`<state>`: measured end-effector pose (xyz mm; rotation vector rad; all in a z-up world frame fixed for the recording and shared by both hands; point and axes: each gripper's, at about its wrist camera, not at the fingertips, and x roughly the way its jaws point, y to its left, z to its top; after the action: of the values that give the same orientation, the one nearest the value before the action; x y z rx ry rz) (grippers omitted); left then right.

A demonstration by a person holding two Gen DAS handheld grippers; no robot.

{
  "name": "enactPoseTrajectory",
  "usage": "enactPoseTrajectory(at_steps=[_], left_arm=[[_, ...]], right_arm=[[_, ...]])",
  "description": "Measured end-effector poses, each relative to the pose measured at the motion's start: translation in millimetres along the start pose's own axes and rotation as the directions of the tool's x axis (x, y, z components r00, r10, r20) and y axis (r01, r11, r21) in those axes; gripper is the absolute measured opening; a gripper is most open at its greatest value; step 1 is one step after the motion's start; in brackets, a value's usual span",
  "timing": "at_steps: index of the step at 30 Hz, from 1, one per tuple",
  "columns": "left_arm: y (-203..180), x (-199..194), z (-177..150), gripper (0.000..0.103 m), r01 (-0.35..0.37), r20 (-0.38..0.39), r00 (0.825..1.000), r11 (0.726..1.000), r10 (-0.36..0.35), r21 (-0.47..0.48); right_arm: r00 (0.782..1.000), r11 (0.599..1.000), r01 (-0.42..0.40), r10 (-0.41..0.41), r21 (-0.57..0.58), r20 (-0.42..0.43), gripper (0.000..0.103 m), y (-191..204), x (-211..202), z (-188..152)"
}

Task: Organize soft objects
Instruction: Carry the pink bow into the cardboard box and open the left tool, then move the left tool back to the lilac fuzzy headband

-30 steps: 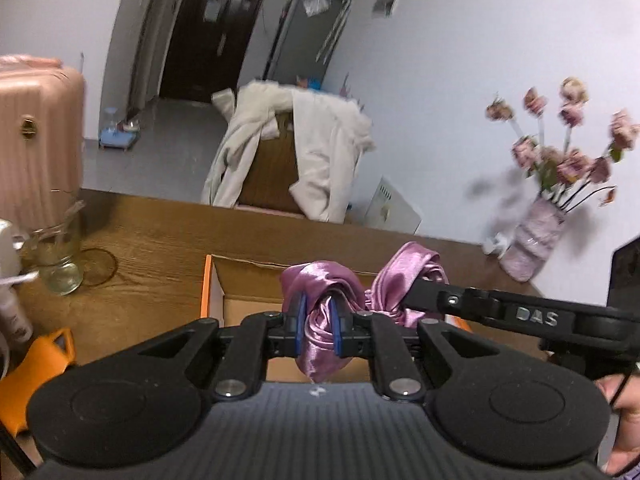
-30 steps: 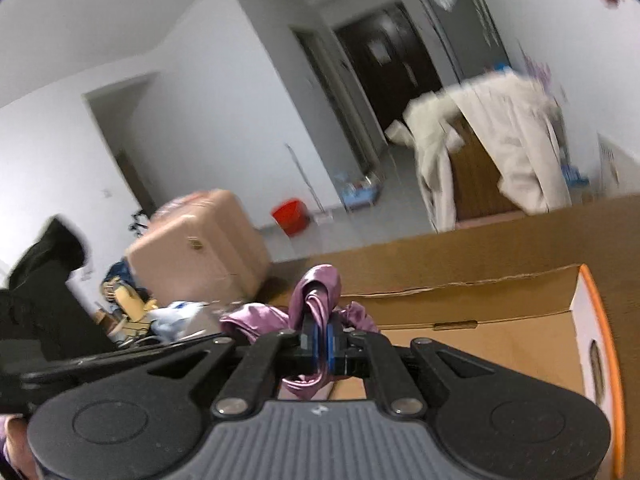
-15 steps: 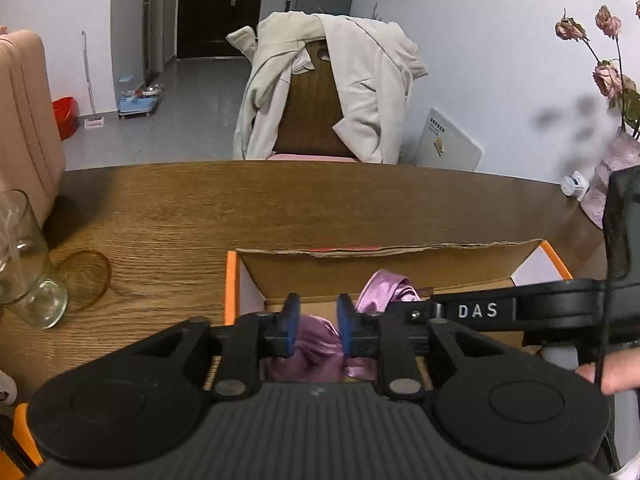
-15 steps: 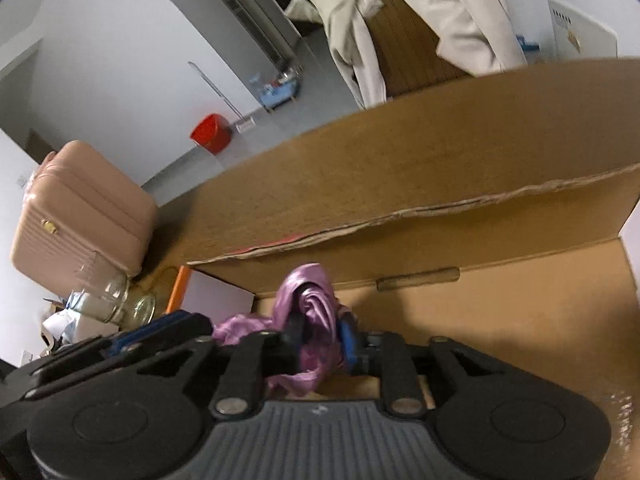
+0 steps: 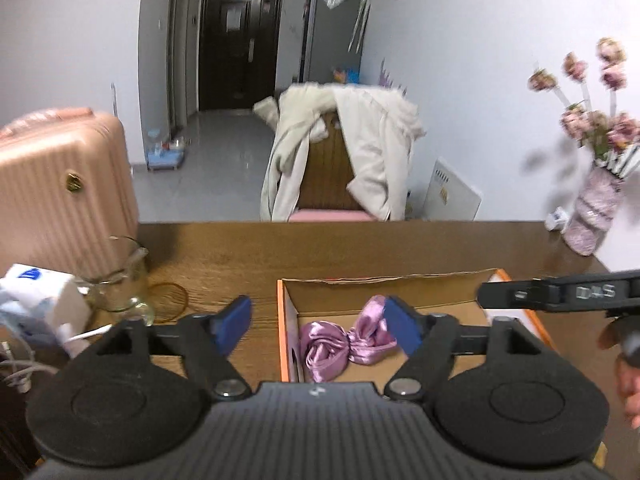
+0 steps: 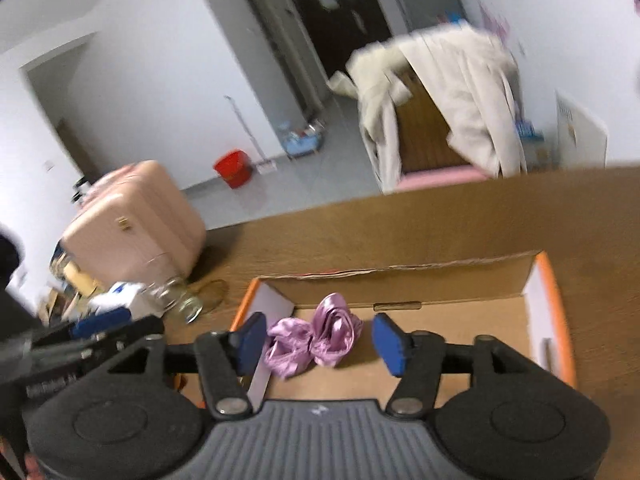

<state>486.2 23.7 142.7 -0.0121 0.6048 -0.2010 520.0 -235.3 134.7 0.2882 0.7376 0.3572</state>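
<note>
While the pink satin cloth lies crumpled on the floor of the cardboard box, the left gripper hangs above and in front of it with its jaws spread wide, having just been opening, and nothing between them. In the left wrist view the cloth shows in the gap between the blue pads, touching neither. The right gripper has likewise just been opening; its jaws stand well apart, and the same cloth sits beyond them, clear of both pads.

The box, orange-edged, rests on the wooden table and holds only the cloth, which lies toward its left end, near the left wall. The rest of the box floor is bare cardboard.

To the left of the box stand a glass jar and a white carton with blue print, with white cables beside it. A vase of pink flowers stands at the table's far right corner. Behind the table, a chair draped with a pale coat and a pink suitcase. The right gripper's black arm crosses the right edge of the left wrist view.
</note>
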Motion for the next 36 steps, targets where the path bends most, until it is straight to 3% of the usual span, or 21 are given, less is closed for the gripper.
enactPoseTrajectory(at_steps=[4, 8, 12, 16, 22, 30, 36], left_arm=[[-8, -62, -35, 0.086, 0.014, 0.091, 0.996, 1.0, -0.016, 0.024], [-17, -114, -89, 0.096, 0.008, 0.187, 0.982, 0.999, -0.014, 0.034], [-26, -145, -142, 0.096, 0.005, 0.215, 0.977, 1.0, -0.001, -0.016], [-39, -171, -186, 0.1, 0.005, 0.255, 0.967, 0.999, 0.006, -0.042], [-60, -187, -229, 0.1, -0.022, 0.231, 0.973, 1.0, 0.022, -0.004], [-65, -202, -258, 0.101, -0.031, 0.222, 0.975, 0.999, 0.027, 0.014], [-71, -208, -264, 0.103, -0.049, 0.236, 0.971, 0.999, 0.043, 0.02]], right_arm=[[0.998, 0.996, -0.005, 0.01, -0.093, 0.057, 0.076, 10, -68, -36], [0.988, 0.976, -0.026, 0.058, -0.217, 0.146, 0.088, 21, -136, -97], [0.968, 0.957, 0.046, 0.029, -0.288, 0.25, 0.088, 24, -180, -163], [0.947, 0.958, 0.099, -0.007, -0.271, 0.321, 0.088, 18, -208, -216], [0.924, 0.95, 0.186, -0.081, -0.253, 0.374, 0.089, 25, -228, -270], [0.939, 0.949, 0.16, -0.061, -0.272, 0.339, 0.089, 35, -224, -319], [0.938, 0.959, 0.157, -0.07, -0.237, 0.339, 0.089, 27, -221, -328]])
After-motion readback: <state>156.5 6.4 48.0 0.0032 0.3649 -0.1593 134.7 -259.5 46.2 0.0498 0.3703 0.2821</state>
